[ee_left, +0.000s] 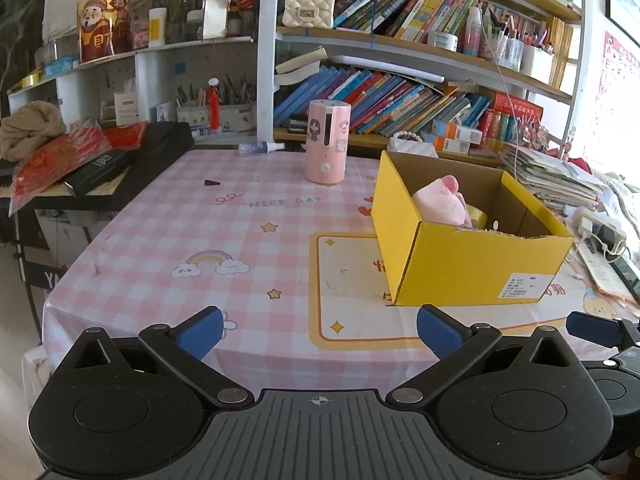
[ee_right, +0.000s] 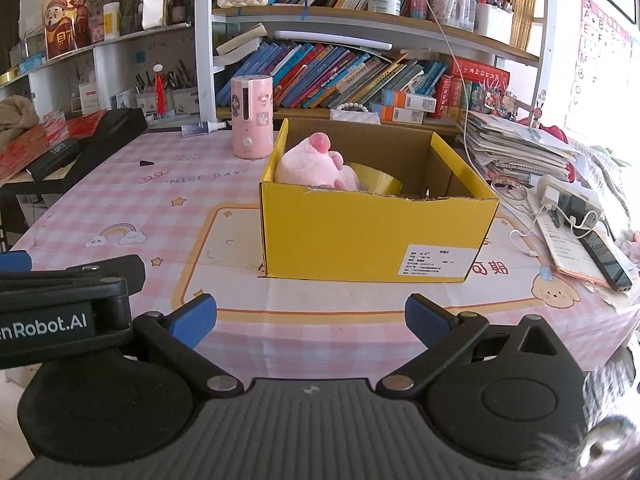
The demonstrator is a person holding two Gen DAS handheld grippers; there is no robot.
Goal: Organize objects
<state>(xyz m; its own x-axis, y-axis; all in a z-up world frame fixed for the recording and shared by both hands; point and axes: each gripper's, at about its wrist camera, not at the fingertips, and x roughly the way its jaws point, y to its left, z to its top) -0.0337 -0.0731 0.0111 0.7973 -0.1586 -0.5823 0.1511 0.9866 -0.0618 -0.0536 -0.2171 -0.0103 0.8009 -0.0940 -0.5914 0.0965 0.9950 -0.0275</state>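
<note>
A yellow cardboard box (ee_left: 472, 268) (ee_right: 368, 236) stands open on the pink checked tablecloth (ee_left: 192, 232) (ee_right: 120, 208). A pink plush toy (ee_left: 440, 200) (ee_right: 316, 164) and a yellow tape roll (ee_right: 378, 182) lie inside it. A pink cylindrical humidifier (ee_left: 327, 142) (ee_right: 252, 116) stands upright behind the box, with a small spray bottle (ee_left: 260, 148) (ee_right: 202, 128) lying near it. My left gripper (ee_left: 320, 332) is open and empty above the table's near edge, left of the box. My right gripper (ee_right: 310, 320) is open and empty in front of the box.
Bookshelves (ee_left: 400, 100) full of books line the back. A black case (ee_left: 132, 168) with red packets sits at the left. Stacked papers (ee_right: 516, 148), a power strip (ee_right: 568, 200) with cables and a phone (ee_right: 604, 256) lie at the right. A small black piece (ee_left: 211, 183) lies on the cloth.
</note>
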